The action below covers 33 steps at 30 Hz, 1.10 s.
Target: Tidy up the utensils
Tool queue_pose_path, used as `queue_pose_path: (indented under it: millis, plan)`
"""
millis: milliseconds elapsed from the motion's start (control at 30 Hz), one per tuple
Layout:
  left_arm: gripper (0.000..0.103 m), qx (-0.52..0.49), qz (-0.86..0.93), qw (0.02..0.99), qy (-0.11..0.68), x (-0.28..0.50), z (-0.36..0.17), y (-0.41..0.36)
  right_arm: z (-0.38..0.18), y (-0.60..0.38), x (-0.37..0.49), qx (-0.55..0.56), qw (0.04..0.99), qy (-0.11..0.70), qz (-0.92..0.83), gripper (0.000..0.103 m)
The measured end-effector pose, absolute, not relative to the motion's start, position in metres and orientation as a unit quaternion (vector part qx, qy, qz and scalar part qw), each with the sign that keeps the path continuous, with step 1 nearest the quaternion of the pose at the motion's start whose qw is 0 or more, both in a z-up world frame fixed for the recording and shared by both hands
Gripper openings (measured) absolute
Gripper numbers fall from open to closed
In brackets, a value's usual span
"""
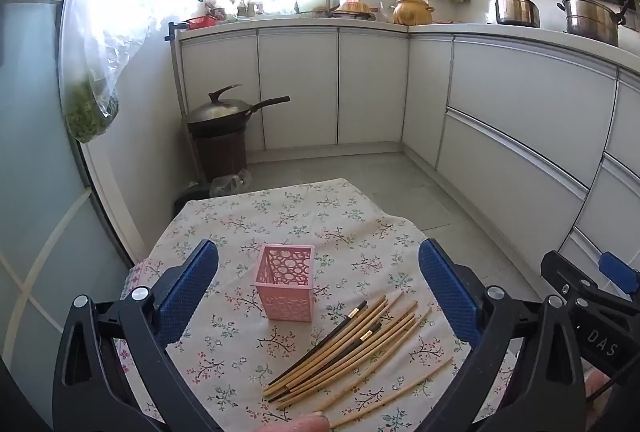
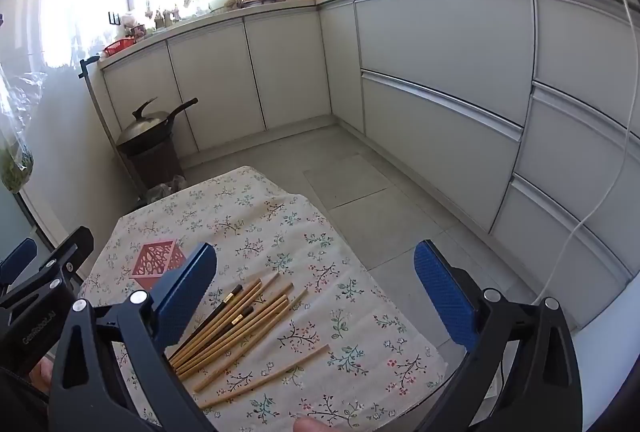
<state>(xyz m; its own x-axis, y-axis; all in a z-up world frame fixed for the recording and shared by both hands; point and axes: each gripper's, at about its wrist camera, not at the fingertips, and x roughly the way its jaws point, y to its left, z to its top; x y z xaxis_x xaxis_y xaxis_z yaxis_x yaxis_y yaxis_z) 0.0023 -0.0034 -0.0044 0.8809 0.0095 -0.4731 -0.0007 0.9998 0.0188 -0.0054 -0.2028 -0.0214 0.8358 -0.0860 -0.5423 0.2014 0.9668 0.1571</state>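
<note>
A pink perforated utensil holder [image 1: 285, 282] stands upright and empty on a small table under a floral cloth [image 1: 320, 216]. Just right of it lies a loose bundle of several chopsticks [image 1: 352, 344], mostly bamboo, two dark ones among them. My left gripper [image 1: 319, 274] hovers open above the holder and chopsticks, nothing between its blue pads. In the right wrist view the holder [image 2: 157, 258] sits at the left, partly hidden by a blue finger, and the chopsticks [image 2: 240, 324] spread across the cloth. My right gripper [image 2: 315, 274] is open over the table's right side, holding nothing.
White kitchen cabinets [image 1: 520, 136] run along the back and right. A lidded wok [image 1: 224, 112] rests on a dark bin at the back left. A plastic bag of greens [image 1: 90, 112] hangs at the left. Grey tiled floor [image 2: 360, 192] surrounds the table. A fingertip [image 1: 304, 424] shows at the bottom edge.
</note>
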Motion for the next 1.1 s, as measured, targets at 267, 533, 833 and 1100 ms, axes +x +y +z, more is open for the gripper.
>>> queue_pose_path:
  millis: [267, 533, 833, 1100]
  plan:
    - [0.096, 0.008, 0.003, 0.969, 0.246, 0.0028, -0.0050, -0.0023, -0.0235, -0.2021, -0.0048, 0.106, 0.951, 0.279, -0.075, 0.096]
    - [0.096, 0.008, 0.004, 0.969, 0.247, 0.0034, -0.0052, -0.0002, -0.0234, -0.2024, -0.0043, 0.108, 0.951, 0.280, -0.075, 0.096]
    - [0.096, 0.009, 0.004, 0.968, 0.249, 0.0047, -0.0060, -0.0008, -0.0253, -0.2015, -0.0039, 0.108, 0.950, 0.283, -0.074, 0.096]
    - [0.096, 0.008, 0.005, 0.968, 0.250, 0.0055, -0.0065, -0.0004, -0.0255, -0.2020, -0.0039, 0.107, 0.950, 0.283, -0.074, 0.096]
